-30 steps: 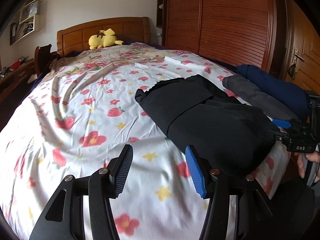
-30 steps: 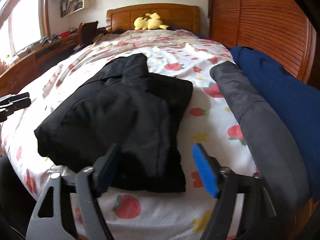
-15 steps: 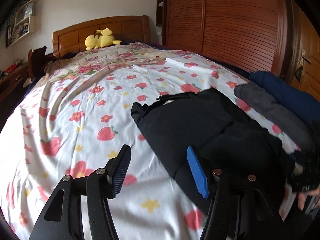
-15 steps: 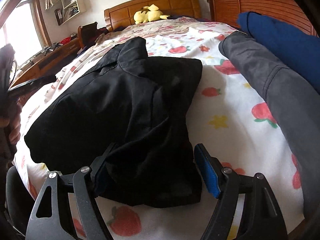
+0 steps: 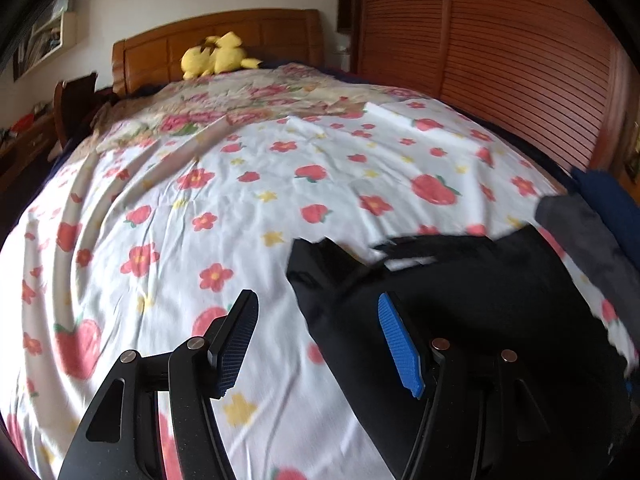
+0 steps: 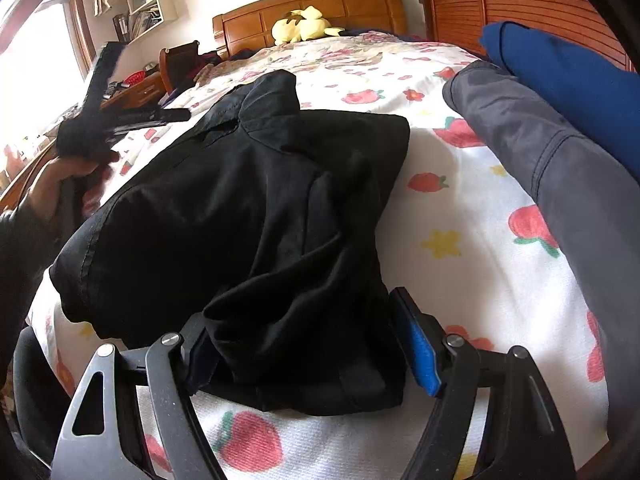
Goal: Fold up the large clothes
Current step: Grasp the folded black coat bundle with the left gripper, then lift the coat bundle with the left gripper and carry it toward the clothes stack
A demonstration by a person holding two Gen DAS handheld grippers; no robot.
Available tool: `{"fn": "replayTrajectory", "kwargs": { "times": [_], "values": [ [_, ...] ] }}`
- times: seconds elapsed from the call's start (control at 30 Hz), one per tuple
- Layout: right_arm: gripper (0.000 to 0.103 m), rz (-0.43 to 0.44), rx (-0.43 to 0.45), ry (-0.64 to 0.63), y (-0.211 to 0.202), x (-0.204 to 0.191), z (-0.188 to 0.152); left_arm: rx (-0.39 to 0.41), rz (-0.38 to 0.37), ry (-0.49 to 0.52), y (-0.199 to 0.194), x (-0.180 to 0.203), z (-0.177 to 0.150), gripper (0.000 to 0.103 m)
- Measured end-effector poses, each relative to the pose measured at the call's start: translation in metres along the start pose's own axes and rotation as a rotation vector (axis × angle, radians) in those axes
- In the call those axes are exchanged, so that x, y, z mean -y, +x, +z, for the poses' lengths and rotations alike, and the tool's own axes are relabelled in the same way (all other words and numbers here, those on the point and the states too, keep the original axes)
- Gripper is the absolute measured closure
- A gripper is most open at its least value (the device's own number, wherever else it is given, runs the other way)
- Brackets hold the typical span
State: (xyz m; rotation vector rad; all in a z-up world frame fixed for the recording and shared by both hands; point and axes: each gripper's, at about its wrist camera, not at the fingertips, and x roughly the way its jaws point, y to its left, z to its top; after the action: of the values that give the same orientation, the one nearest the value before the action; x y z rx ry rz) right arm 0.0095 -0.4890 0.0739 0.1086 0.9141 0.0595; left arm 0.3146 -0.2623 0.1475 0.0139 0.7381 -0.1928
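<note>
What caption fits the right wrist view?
Right hand-held gripper open around the black garment's near edge on the floral bedsheet.

Both grippers are black skeleton-style frames with triangular cutouts and round silver pivot screws. Left gripper (image 5: 316,340) and right gripper (image 6: 308,344) each carry ribbed bright blue finger pads (image 5: 400,350). Bare left hand (image 6: 60,184), with a dark sleeve at the wrist.

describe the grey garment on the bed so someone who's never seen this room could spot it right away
Start at the bed with the white flower-and-strawberry sheet. Along its side nearest the slatted wooden wardrobe lie two long folded garments. The grey garment is the inner one, between the blue garment and the black garment mid-bed.
</note>
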Motion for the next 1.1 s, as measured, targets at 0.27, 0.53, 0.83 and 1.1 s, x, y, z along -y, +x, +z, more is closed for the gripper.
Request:
{"fn": "replayTrajectory", "kwargs": {
  "times": [0.27,0.53,0.83,1.1],
  "values": [
    [0.026,0.01,-0.008,-0.003,0.002,0.001,0.002,-0.09,-0.056,-0.083,0.046,-0.014,0.005,0.039],
    [0.026,0.015,-0.014,-0.002,0.005,-0.001,0.004,-0.166,-0.045,-0.072,0.085,-0.009,0.007,0.036],
    [0.038,0.053,-0.02,0.001,0.006,-0.003,0.006,-0.216,-0.101,-0.07,0.093,-0.002,0.015,0.067],
    [0.075,0.064,0.026,-0.041,-0.005,-0.012,0.007,-0.19,-0.079,-0.036,0.076,0.007,0.018,0.088]
  ]
}}
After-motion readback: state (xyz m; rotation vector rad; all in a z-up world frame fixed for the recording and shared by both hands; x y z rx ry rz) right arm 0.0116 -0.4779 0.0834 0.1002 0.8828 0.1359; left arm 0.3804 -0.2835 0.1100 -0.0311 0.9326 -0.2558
